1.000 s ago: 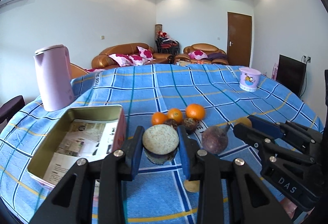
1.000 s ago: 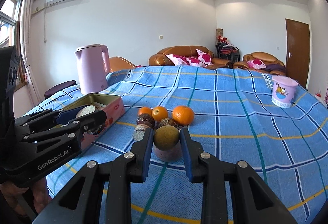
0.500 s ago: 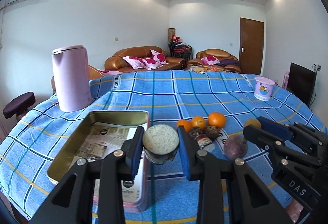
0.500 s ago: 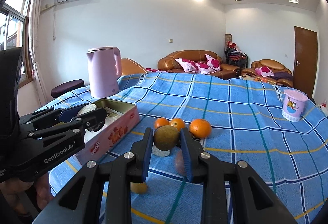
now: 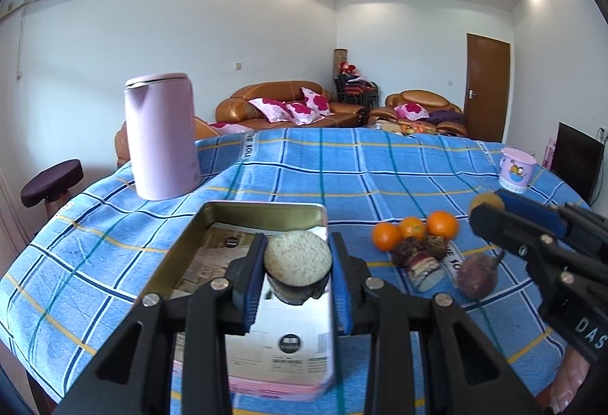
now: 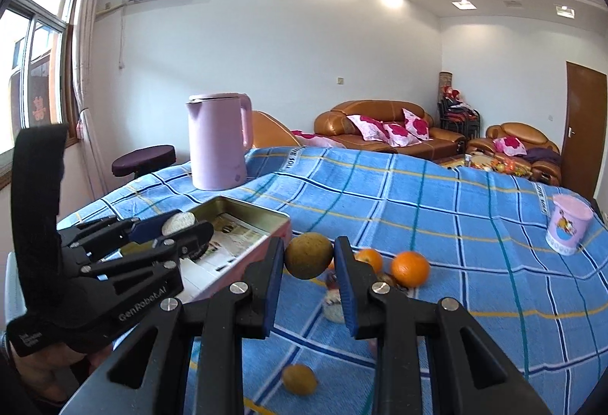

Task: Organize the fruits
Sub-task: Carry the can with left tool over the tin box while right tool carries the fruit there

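Left wrist view shows your left hand-held gripper (image 5: pixel 297 278) clamped on a halved fruit (image 5: pixel 297 259) above the tin (image 5: pixel 266 211) for dropping in, while your right hand-held gripper (image 6: pixel 309 272) squeezes a brown fruit (image 6: pixel 309 260) beside the tin's near corner.

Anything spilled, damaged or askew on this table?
Nothing spilled. One oddity: a cut dark fruit piece lies among the whole oranges, exposing reddish and pale flesh. The open metal tin sits squarely.
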`<state>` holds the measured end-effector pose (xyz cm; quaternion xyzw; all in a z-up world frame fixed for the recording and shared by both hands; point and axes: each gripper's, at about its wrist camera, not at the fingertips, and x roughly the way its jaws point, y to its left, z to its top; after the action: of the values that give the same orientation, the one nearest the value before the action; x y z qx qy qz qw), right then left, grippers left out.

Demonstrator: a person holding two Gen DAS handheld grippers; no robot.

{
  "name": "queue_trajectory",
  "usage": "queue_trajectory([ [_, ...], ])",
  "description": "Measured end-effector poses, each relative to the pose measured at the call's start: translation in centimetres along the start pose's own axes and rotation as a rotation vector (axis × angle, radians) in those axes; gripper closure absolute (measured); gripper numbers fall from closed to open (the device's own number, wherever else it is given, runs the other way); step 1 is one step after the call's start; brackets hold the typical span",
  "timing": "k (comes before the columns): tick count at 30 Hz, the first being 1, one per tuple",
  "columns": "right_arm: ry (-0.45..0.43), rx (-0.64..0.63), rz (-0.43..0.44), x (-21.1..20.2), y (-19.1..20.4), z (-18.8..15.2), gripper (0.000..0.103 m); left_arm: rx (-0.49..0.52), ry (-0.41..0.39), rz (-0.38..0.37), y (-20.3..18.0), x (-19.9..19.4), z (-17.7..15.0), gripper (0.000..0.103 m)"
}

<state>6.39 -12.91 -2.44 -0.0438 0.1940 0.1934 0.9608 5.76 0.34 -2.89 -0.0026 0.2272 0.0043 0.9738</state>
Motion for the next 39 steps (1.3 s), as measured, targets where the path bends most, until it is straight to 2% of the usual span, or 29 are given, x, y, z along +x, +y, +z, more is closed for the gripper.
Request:
queue_trajectory([
  [9, 0.015, -0.028, 0.068, 2.5, 2.4, 1.6, 0.074, -0.029, 0.013, 0.054, 3.1, 1.1, 0.2, 0.069],
  [17, 0.047, -0.052, 0.110, 5.5, 4.7, 1.9, 0.074, -0.048, 0.048, 0.072, 5.3, 2.7, 0.1, 0.069],
  [28, 0.103, -0.049, 0.131, 8.9, 5.5, 1.1, 0.074, -0.050, 0.090, 0.077, 6.5, 4.8, -0.1, 0.069],
  [39, 0.125, -0.049, 0.141, 10.3, 6.1, 0.6, 0.074, -0.040, 0.115, 0.085, 6.6, 5.9, -0.4, 0.069],
])
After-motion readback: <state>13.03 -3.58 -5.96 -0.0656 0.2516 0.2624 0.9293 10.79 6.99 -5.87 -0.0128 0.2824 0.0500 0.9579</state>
